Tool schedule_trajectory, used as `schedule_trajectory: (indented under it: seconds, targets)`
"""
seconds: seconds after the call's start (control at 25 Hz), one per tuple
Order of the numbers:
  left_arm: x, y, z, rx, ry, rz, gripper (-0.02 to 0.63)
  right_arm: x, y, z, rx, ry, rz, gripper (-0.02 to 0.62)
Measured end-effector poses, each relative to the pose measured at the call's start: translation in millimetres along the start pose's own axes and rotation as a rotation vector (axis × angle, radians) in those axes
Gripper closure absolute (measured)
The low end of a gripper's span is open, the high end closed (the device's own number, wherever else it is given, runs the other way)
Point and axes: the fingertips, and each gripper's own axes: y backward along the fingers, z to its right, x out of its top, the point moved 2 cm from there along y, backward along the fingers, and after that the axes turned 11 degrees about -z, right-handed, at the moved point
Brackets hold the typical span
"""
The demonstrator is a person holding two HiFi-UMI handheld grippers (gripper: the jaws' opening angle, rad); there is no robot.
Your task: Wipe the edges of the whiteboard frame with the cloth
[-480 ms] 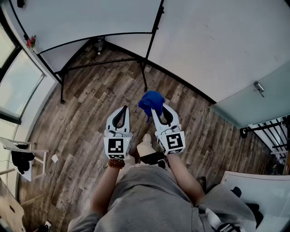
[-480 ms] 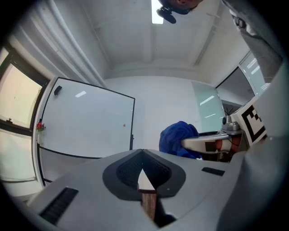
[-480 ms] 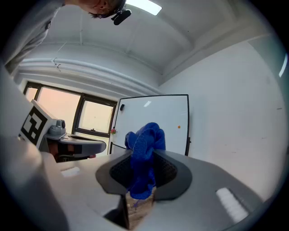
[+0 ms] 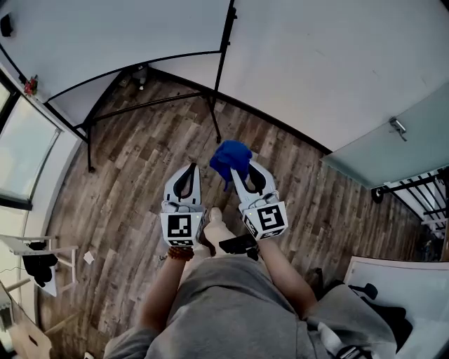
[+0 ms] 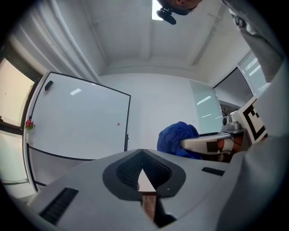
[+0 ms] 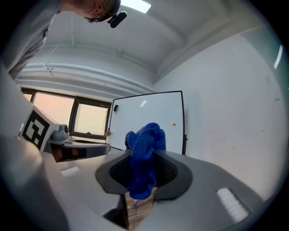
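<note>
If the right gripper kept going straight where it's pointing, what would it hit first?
Probably the whiteboard: the right gripper, shut on the blue cloth, points at its surface near the right edge. Nothing else shows between; depth is unclear.

Bright, even light is filling the room. A ceiling light (image 6: 135, 5) is glaring overhead, the window (image 6: 54, 118) is glowing warm, and fisheye distortion is bending straight lines and darkening both gripper views' corners.

The head view looks steeply down from overhead at the floor (image 4: 140, 161), with the whiteboard (image 4: 105, 35) at 11 o'clock. Each gripper view sits close behind its own jaws, tilted upward into the room. Both share that whiteboard and the cloth (image 6: 144, 144).
</note>
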Motion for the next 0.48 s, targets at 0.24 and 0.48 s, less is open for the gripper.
schedule_trajectory:
  seconds: [0.24,0.48]
  targets:
    - [1.1,-54.6,3.7,-0.039,-0.027,-0.05,0.597,-2.4,-30.9,47.1,-0.01,-0.024,0.004,0.482]
    - [19.3,-108.6,3.7,-0.036,-0.07,-0.066,0.597,-8.0,-68.5,107.7,-0.022,-0.061,0.01,0.482]
